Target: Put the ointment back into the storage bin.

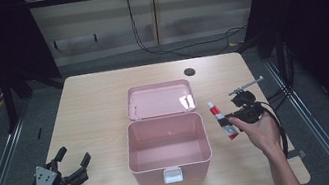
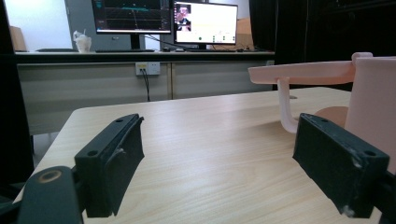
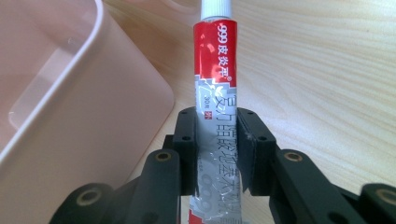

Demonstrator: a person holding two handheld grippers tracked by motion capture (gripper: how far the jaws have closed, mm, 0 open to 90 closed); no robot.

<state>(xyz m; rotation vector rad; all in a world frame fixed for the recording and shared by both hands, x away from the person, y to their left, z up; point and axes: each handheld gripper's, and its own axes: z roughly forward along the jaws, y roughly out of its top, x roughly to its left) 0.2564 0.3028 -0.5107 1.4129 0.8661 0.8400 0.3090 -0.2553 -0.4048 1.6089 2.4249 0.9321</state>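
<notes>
Handling as light and soft: tube of ointment, thin-walled, likely denting and squeezing out under a hard pinch; best taken across the flat silver lower half, away from the white cap. Hanging just right of the open pink box, above the table. Clamping on that lower half: right gripper. Resting open and empty at near left: left gripper.

— Where is there room to pass?
— Bare table stretches left of the pink box and along its far edge.
— And in the way?
— The box's walls and its lid, laid open behind.
</notes>
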